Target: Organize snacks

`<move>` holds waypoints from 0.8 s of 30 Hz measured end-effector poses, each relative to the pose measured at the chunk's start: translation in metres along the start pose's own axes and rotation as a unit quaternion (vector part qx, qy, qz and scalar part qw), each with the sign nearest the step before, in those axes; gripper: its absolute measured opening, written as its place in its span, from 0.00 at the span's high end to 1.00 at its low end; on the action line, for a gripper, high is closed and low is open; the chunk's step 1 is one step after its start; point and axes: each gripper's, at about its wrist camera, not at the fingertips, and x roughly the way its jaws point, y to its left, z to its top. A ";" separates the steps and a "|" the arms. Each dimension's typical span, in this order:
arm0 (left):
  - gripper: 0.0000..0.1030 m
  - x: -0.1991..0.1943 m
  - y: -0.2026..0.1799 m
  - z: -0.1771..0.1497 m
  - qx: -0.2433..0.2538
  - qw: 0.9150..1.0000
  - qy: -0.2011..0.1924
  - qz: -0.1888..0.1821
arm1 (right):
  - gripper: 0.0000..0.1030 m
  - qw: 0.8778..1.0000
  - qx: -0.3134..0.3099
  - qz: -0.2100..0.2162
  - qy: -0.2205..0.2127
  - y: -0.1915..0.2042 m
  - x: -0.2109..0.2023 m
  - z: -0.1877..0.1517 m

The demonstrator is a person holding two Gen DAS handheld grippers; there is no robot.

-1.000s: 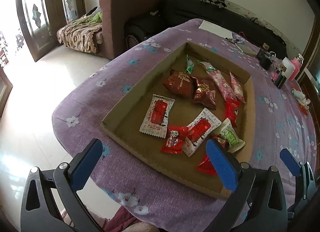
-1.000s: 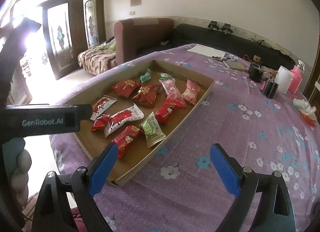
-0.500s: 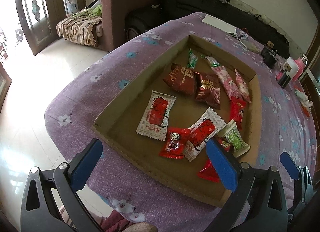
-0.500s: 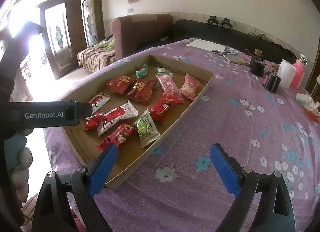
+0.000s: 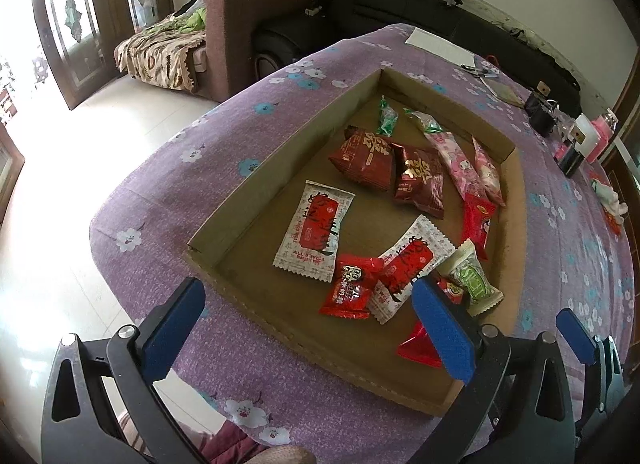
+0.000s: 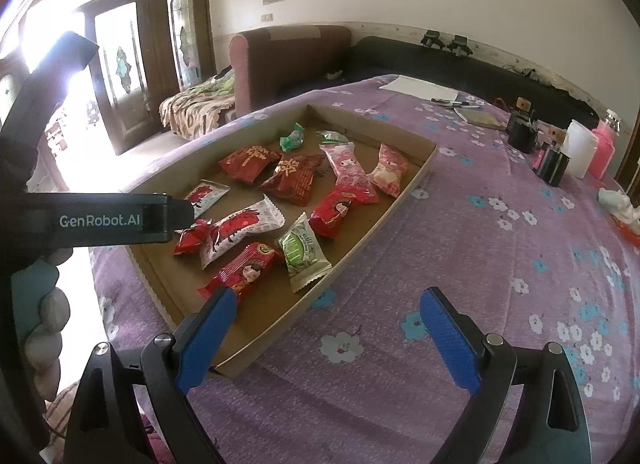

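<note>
Left hand-held gripper [image 5: 308, 324] and right hand-held gripper [image 6: 328, 336] both spread wide, empty, poised short of cardboard tray [image 5: 256, 180] on purple worktop [image 6: 500, 264]; snack packets [image 5: 316, 230] loose inside, judged light, crinkly, slippery, best pinched at flat sealed ends.

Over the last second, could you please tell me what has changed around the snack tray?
Both claws have eased forward toward the cardboard tray, which now looms larger in both wrist views. The left claw and right claw stay open and empty. The snacks, such as the green packet, lie unmoved.
</note>
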 end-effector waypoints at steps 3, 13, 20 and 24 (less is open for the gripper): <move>0.00 -0.001 -0.001 -0.001 0.001 1.000 0.000 0.000 | 0.09 1.000 0.001 -0.001 0.000 0.000 0.000 0.000; 0.00 -0.003 -0.002 -0.002 0.000 1.000 -0.002 0.002 | 0.09 1.000 0.004 0.002 0.001 0.001 -0.002 -0.002; 0.00 -0.003 -0.003 -0.002 0.001 1.000 -0.003 0.002 | 0.09 1.000 0.005 0.003 0.001 0.000 -0.002 -0.002; 0.00 -0.003 -0.003 -0.003 0.001 1.000 -0.003 0.002 | 0.09 1.000 0.006 0.003 0.002 0.001 -0.002 -0.003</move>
